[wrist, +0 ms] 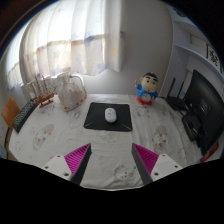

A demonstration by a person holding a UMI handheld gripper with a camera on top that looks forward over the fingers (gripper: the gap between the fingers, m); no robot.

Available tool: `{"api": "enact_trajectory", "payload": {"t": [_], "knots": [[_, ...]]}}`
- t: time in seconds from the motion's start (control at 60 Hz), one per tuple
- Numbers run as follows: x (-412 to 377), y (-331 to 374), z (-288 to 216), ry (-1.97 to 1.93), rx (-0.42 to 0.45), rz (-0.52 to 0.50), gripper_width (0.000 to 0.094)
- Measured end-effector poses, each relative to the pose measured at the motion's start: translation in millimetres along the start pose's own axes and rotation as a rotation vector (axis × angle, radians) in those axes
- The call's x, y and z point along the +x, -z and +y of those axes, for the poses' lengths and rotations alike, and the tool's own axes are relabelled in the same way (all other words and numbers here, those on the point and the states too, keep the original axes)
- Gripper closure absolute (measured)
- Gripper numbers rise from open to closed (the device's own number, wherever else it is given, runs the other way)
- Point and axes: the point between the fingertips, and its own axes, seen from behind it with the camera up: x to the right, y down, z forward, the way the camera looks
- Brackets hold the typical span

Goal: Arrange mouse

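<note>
A small white mouse [110,115] lies on a black mousepad [109,114], beyond the tool [112,160], whose fingers stand released. The counter [60,150] wears a patterned cloth; curtains [70,40] hang behind.

Bare patterned white cloth on the table [150,130] runs from the open claw [112,158] toward 12 o'clock, up to the white mouse [110,115] on its black rectangular mat [108,104]. A cartoon figurine [147,89] stands at 1 o'clock, a clear bag [70,92] at 11.
</note>
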Motion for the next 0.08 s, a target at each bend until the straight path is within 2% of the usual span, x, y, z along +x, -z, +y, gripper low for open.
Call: {"api": "enact_trajectory", "payload": {"t": [0.083], "knots": [[-5.6,0.2,0.7,0.019,-0.005,-0.008,0.0092]]}}
